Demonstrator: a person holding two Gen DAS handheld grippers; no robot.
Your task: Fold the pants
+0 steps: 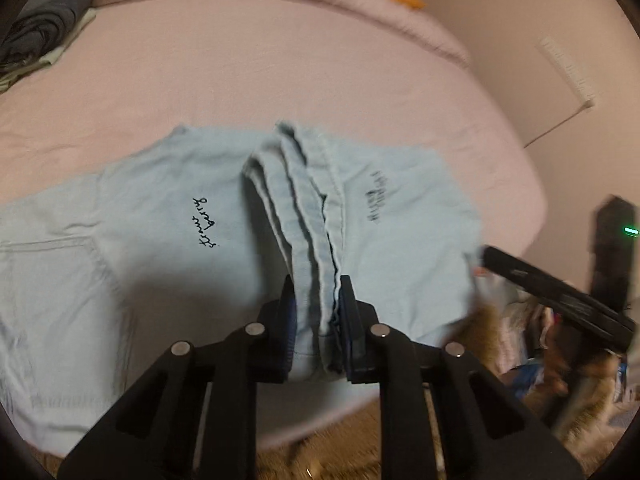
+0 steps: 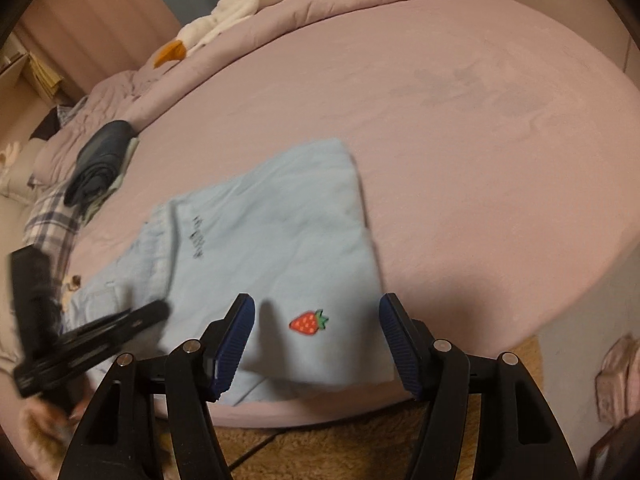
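Open right tool [image 2: 316, 344] above light blue pants [image 2: 272, 248] with strawberry patch [image 2: 309, 322], on pink bed [image 2: 480, 160].

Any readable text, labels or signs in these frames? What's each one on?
Black cursive script on the light blue pants: upside down, not legible.
Dark block print on the folded pants leg: too blurred.
Strawberry patch on the pants: picture only, no text.

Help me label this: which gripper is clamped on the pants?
The left gripper: its fingers pinch the light-blue denim pants' bunched edge. The right gripper stands open, pinching nothing.
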